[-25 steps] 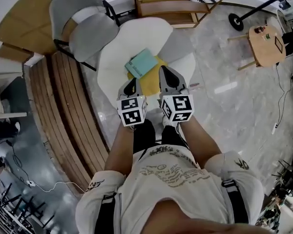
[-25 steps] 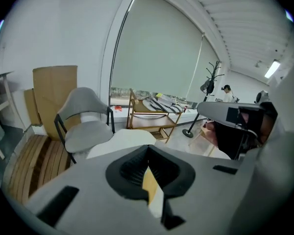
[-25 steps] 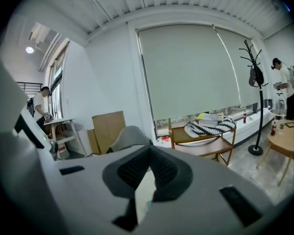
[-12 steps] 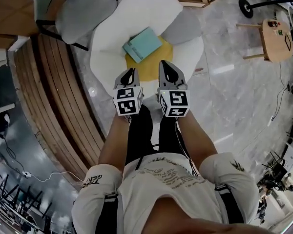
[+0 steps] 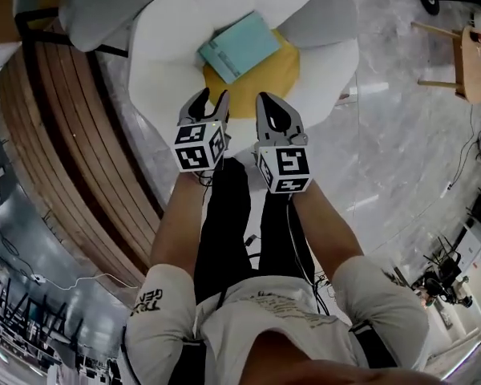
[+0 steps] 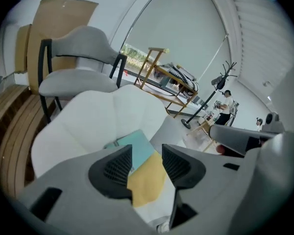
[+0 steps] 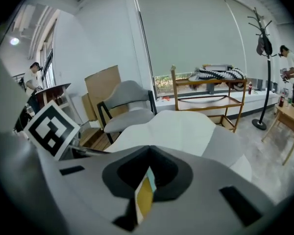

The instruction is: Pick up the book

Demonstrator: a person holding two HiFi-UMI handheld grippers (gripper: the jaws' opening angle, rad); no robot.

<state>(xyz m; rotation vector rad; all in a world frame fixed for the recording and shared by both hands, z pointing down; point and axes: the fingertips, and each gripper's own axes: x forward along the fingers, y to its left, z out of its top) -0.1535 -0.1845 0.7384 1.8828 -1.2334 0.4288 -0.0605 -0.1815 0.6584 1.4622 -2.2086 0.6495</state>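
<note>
A teal book (image 5: pixel 239 45) lies askew on the yellow centre (image 5: pixel 260 83) of a white flower-shaped seat (image 5: pixel 164 46). Both grippers hover side by side over the seat's near edge, short of the book. My left gripper (image 5: pixel 208 103) has its jaws opening, with nothing between them. In the left gripper view the book (image 6: pixel 137 148) and the yellow centre (image 6: pixel 147 180) show through the gap of the left gripper (image 6: pixel 146 163). My right gripper (image 5: pixel 271 107) is shut and empty. In its own view the right gripper (image 7: pixel 149 148) shows only a sliver of yellow between its jaws.
A grey chair (image 5: pixel 88 6) stands at the seat's far left, by a slatted wooden platform (image 5: pixel 72 135). A small wooden table (image 5: pixel 477 54) stands at the right on the marble floor. A wooden shelf rack (image 7: pixel 210 94) stands behind the seat. The person's legs (image 5: pixel 224 215) are below the grippers.
Both grippers have come down toward the seat, and the book and seat now look larger. The left jaws, shut before, now stand apart.
</note>
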